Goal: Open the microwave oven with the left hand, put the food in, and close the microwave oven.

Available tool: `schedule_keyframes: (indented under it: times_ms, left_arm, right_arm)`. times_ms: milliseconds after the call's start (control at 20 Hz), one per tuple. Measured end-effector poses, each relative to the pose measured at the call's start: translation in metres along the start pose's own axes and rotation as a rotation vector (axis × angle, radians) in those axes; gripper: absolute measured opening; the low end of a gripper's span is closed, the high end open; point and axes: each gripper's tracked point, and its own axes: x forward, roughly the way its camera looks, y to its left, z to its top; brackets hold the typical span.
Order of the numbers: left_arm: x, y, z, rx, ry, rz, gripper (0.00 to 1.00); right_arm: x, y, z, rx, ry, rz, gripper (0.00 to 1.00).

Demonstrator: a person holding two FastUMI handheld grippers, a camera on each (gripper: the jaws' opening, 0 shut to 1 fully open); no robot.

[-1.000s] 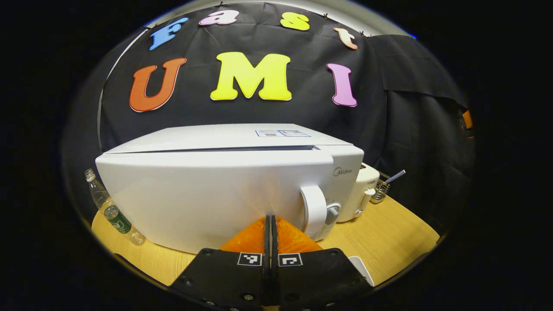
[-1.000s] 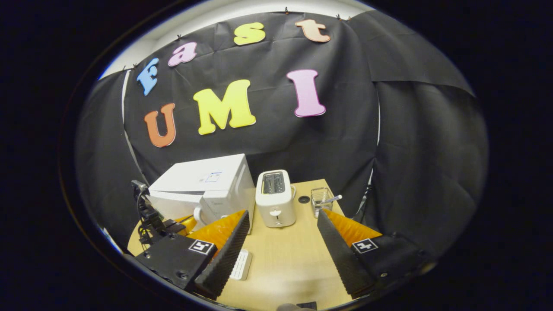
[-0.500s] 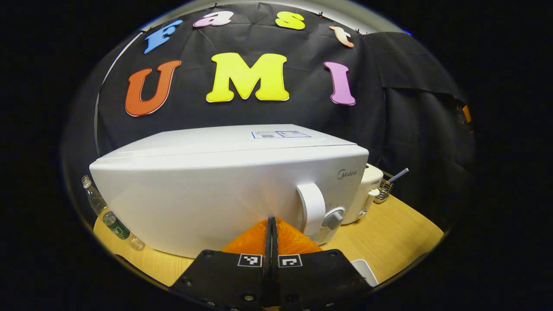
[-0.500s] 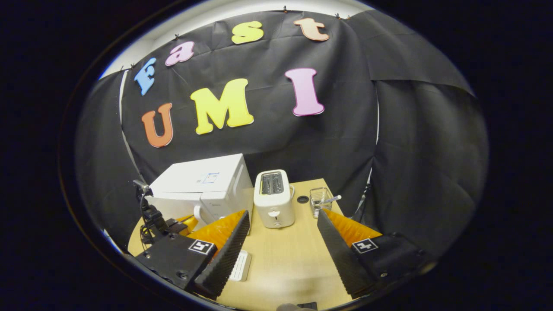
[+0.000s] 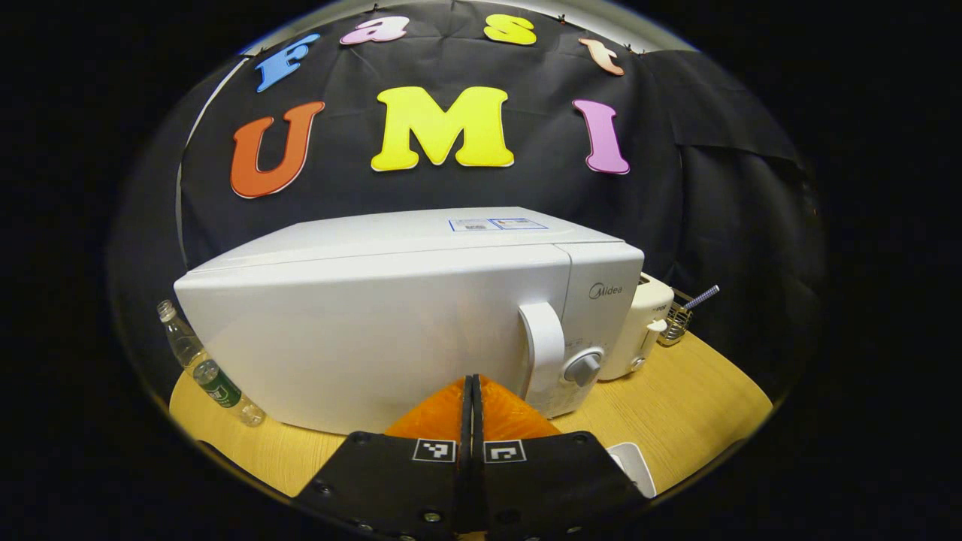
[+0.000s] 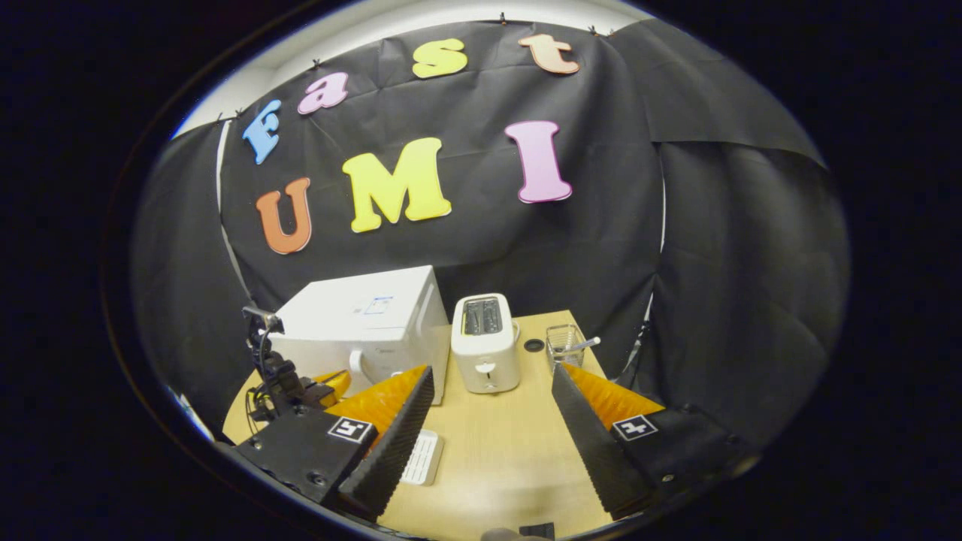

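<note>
From the left gripper view I have my left gripper [image 5: 471,391] with its fingers pressed flat together, nothing between them, its tip just in front of the white microwave oven [image 5: 406,315] and a little to the left of the door handle [image 5: 543,347]. The door looks flush with the body, so I judge it closed, and the food, which I cannot see anywhere on the table [image 6: 496,451], is presumably inside. My right gripper [image 6: 488,421] stands spread wide and empty above the bare wood, well apart from the toaster [image 6: 485,353]. The risk I see is a door that only looks latched: if it is merely resting against the frame it could drift back out once I draw away, and a further shove from closed fingers on that smooth front could slide the whole oven toward the plastic bottle [image 5: 214,376] lying beside its left corner. Pulling back carelessly, I could also clip the handle or the dial [image 5: 582,368] beside it. I cannot see whether my fingertips actually touch the door, the seam along the hinge side, or the inside of the oven. The small white object [image 6: 422,457] near my right gripper's finger is partly covered, and I cannot make out what it is.
</note>
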Motion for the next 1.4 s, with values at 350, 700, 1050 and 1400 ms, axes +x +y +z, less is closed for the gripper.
schedule_keyframes:
  times_ms: [350,700,1050,1400]
  left_arm:
    - [-0.059,0.020,-0.029,0.018,0.011,0.037,0.93]
    - [-0.135,0.041,-0.012,-0.023,-0.023,0.076,0.94]
    - [-0.243,0.071,0.062,0.021,-0.131,0.137,0.94]
    - [-0.336,0.085,0.128,0.006,-0.199,0.171,0.94]
  right_arm:
    - [-0.017,0.012,-0.020,0.002,-0.002,0.012,1.00]
    - [-0.066,0.053,-0.049,-0.019,-0.015,0.029,1.00]
    - [-0.108,0.103,-0.039,-0.053,-0.088,0.059,1.00]
    - [-0.139,0.149,-0.003,-0.040,-0.182,0.093,1.00]
